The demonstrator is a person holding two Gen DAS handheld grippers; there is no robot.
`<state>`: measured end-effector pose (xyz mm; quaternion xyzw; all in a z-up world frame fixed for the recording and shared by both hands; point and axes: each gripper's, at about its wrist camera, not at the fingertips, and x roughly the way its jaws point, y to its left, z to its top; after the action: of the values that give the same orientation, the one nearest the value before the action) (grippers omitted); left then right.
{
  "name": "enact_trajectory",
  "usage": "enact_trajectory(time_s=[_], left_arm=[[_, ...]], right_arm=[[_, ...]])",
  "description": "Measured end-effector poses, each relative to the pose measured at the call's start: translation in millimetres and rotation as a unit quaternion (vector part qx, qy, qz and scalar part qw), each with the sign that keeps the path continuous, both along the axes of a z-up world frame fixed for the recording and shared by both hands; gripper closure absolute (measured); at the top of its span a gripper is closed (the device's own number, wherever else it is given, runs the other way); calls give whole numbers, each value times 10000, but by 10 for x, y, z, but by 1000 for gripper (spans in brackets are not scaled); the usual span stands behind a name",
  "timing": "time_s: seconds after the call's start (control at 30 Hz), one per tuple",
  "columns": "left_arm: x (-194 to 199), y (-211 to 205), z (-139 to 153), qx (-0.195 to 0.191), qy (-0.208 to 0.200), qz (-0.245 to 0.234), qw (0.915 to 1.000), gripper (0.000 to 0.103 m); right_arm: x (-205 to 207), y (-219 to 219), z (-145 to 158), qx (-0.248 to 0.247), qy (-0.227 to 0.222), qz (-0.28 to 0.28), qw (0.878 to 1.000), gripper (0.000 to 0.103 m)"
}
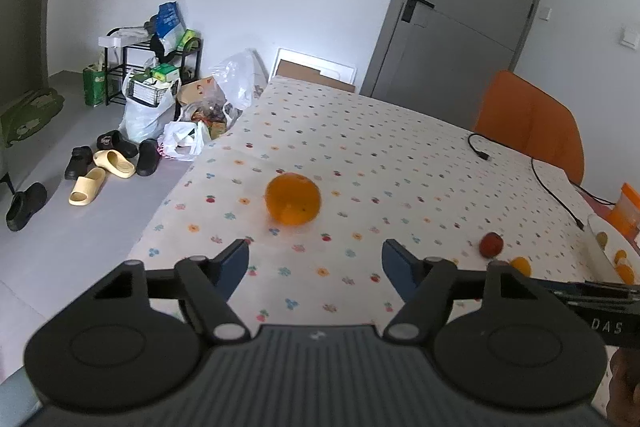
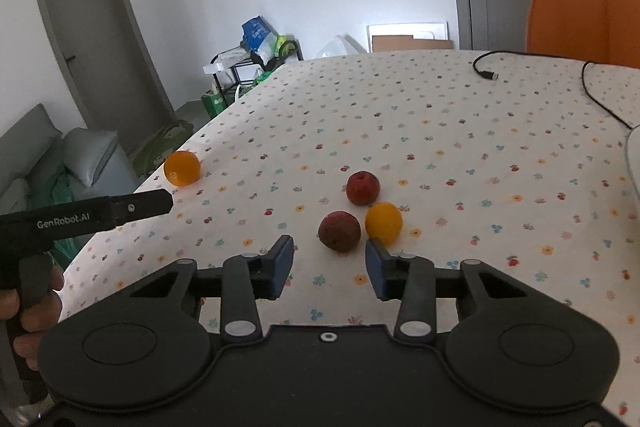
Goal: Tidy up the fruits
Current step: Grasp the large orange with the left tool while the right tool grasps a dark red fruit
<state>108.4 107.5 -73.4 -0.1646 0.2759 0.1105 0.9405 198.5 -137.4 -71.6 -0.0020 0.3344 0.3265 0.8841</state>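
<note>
At the bottom of the left view, the left claw [image 1: 315,265] is open wide and holds nothing. Just past it, mid-frame, an orange [image 1: 293,199] sits alone on the flowery cloth [image 1: 360,147]. In the right view, the right claw [image 2: 329,263] is partly open and empty. A dark red fruit [image 2: 339,231] lies just ahead of its tips, a yellow fruit [image 2: 383,222] beside it, a red fruit [image 2: 363,187] behind. A cable [image 2: 486,71] lies far back.
</note>
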Motion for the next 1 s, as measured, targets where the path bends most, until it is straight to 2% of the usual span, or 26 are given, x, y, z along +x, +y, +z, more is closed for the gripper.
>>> enact_trajectory(time_s=[0.2, 0.23, 0.3, 0.37, 0.63, 0.83, 0.9, 1.0], left_arm=[[93, 72, -18, -58, -13, 105, 9999, 39], [110, 80, -23, -67, -12, 116, 9999, 40], [159, 100, -32, -104, 3, 124, 9999, 43], [207, 122, -42, -112, 23, 129, 9999, 45], [361, 165, -53, -128, 5, 121, 9998, 49], [420, 184, -85, -130, -3, 180, 9998, 59], [433, 190, -84, -130, 4, 220, 9997, 67], [439, 178, -82, -94, -4, 232, 9997, 67]], right_arm=[[79, 98, -24, -72, -27, 51, 10000, 64], [90, 103, -25, -79, -32, 54, 9999, 66], [121, 116, -40, -101, -16, 76, 9999, 78], [145, 118, -55, -85, -13, 107, 9999, 79], [194, 141, -25, 16, -35, 140, 9999, 80], [231, 111, 39, 75, -62, 115, 9999, 80], [237, 92, 58, 99, -81, 99, 9999, 80], [239, 63, 84, 131, -98, 77, 9998, 80]])
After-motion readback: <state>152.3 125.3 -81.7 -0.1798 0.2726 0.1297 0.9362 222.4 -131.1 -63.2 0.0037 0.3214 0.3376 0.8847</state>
